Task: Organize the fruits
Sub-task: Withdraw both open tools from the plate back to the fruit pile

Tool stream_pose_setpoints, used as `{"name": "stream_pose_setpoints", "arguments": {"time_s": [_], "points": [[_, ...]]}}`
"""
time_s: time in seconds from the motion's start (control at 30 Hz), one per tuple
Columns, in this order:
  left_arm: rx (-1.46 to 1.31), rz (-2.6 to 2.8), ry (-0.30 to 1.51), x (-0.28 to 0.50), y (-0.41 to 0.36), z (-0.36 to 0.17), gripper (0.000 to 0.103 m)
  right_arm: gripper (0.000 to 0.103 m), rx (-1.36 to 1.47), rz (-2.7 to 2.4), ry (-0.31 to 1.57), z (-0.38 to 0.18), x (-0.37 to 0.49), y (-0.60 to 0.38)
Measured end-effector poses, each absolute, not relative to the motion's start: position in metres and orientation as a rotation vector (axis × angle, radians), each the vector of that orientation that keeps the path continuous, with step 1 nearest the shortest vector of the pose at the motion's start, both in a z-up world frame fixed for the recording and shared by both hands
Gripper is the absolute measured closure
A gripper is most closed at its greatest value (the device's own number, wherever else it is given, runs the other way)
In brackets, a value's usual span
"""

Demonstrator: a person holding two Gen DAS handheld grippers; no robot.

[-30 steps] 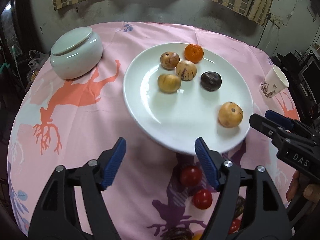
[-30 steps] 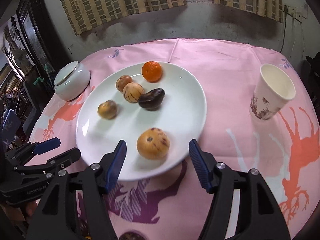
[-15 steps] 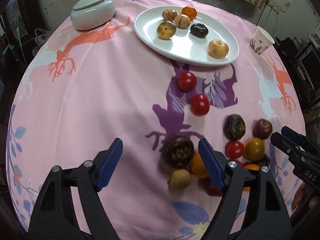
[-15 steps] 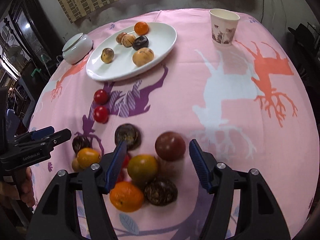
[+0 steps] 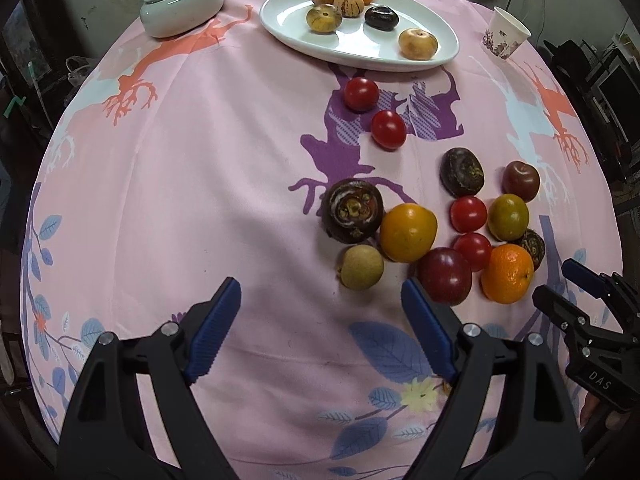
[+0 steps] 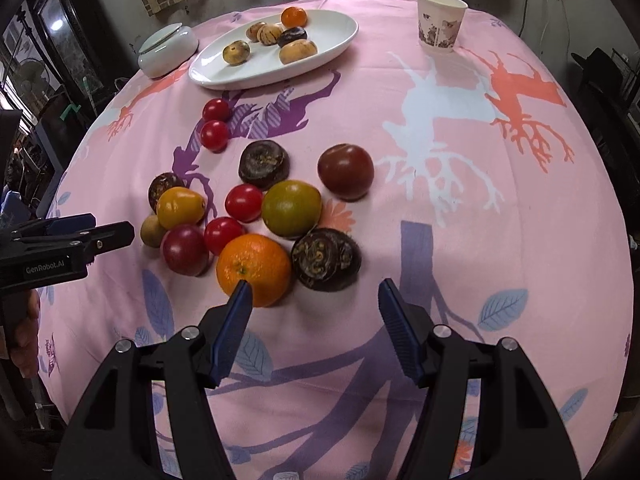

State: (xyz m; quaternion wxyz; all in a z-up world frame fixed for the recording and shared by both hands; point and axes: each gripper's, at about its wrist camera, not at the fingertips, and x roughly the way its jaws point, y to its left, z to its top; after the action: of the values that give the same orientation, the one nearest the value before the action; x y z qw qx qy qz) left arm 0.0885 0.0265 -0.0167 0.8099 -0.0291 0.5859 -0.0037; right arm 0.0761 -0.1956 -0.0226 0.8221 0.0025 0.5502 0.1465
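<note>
Surface (image 5: pixel 168 184): round, pink printed cloth, carries everything.

Plate (image 6: pixel 336 42): white, oval, at the far side. Holds six fruits already, among them a small orange one (image 6: pixel 294 16) and a dark one (image 6: pixel 292 35). Room left at its near end.

Lidded bowl (image 5: pixel 182 2) to the plate's left; paper cup (image 6: pixel 440 22) to its right. Neither part of the job, by my reading.

Loose fruit: cluster near the front edge, many pieces touching. Orange (image 6: pixel 253 275) nearest the right claw, flanked by a dark ridged fruit (image 6: pixel 326 259) and a plum (image 6: pixel 185 249). Yellow-orange fruit (image 5: pixel 408 232), green-yellow tomato (image 6: pixel 291 209), small tan fruit (image 5: pixel 361 267) and red cherry tomatoes (image 6: pixel 243 201) in the same group. Two more red tomatoes (image 5: pixel 388 129) lie apart, between cluster and plate.

Handling (judgement): all light. Orange firm, dimpled skin, good grip across its widest part. Tomatoes and plum smooth, soft, bruise easily; gentle close only. Everything round, so a nudge will roll neighbours.

Left claw (image 5: pixel 320 328): jaws wide, nothing between them, low over the cloth, just short of the tan fruit.

Right claw (image 6: pixel 314 320): jaws wide, empty, left tip overlapping the orange in view; contact cannot be told. Aim sits between orange and ridged fruit; would need a shift left to straddle the orange.
</note>
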Motion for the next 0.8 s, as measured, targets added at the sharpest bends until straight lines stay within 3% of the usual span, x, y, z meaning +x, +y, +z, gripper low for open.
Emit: {"name": "stream_pose_setpoints", "arguments": {"time_s": [0.8], "points": [[-0.099, -0.005, 1.317, 0.079, 0.036, -0.037, 0.018, 0.039, 0.010, 0.431, 1.246, -0.041, 0.080, -0.160]]}}
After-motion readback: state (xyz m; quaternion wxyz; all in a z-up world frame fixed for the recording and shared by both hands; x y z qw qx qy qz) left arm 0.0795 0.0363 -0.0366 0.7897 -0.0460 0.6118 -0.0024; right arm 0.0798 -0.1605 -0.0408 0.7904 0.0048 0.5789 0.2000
